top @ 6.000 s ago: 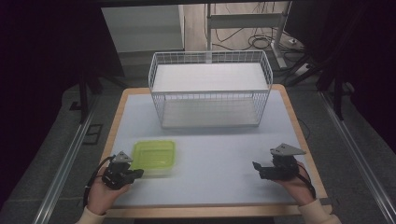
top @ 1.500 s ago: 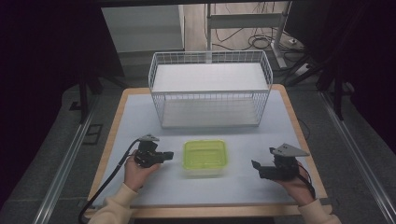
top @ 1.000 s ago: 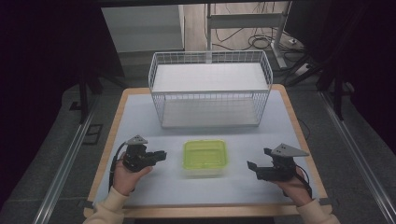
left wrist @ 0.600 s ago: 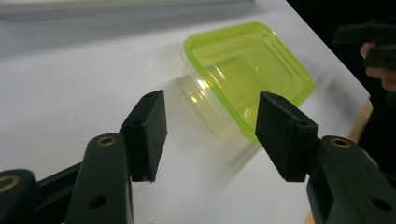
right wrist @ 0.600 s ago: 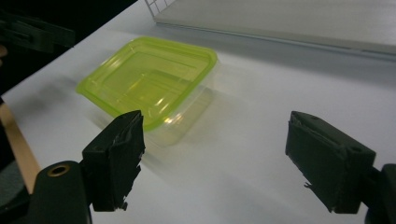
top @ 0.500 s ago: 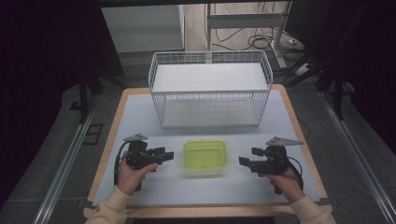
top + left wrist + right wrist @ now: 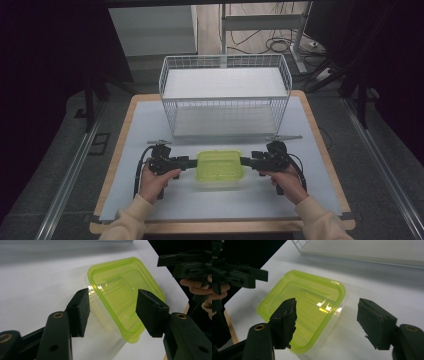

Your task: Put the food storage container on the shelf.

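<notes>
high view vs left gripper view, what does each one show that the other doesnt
High view alone: the white wire basket at the far end of the table, and both of the person's forearms coming in from the bottom edge.

Left gripper view alone: a close look along the left gripper, whose jaws stand open around one edge of the container without pressing on it, and the clear tub under the green lid.

Both: the green-lidded container on the white tabletop, the left gripper at one side of it, and the right gripper nearing the opposite side.
</notes>
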A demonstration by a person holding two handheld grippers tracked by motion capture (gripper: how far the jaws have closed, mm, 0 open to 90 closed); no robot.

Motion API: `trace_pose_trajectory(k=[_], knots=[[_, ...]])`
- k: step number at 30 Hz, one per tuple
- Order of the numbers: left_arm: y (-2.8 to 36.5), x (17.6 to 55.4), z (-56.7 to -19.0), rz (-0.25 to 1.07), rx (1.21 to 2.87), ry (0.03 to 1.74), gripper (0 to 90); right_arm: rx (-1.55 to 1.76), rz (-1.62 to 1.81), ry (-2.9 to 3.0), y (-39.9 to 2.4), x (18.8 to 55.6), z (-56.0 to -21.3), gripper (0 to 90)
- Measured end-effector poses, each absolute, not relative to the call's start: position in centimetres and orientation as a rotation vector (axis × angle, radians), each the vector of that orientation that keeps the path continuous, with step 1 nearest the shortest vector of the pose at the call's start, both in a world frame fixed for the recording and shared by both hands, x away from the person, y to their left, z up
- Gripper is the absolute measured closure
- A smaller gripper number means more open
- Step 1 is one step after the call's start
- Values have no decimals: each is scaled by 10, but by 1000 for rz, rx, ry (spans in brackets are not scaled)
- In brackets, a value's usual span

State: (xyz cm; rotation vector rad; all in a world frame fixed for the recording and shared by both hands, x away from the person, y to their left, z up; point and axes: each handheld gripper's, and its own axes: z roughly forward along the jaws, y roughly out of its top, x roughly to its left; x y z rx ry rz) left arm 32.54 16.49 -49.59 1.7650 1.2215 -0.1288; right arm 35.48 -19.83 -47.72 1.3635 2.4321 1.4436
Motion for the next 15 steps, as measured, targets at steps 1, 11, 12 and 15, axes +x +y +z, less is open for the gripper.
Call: trace_pose_trajectory(k=[1,11,12,15], knots=[[164,327,-497,-136,1761,1224,447,1385,1444,2434,-197,358,-479,331],[164,333,-512,-203,1752,1266,483,1494,1440,2476,-196,364,-497,420],[164,333,-512,-203,1752,1266,487,1494,1440,2476,-196,364,-497,420],[159,334,-516,-227,1761,1268,504,1529,1458,2518,-195,366,-503,480]])
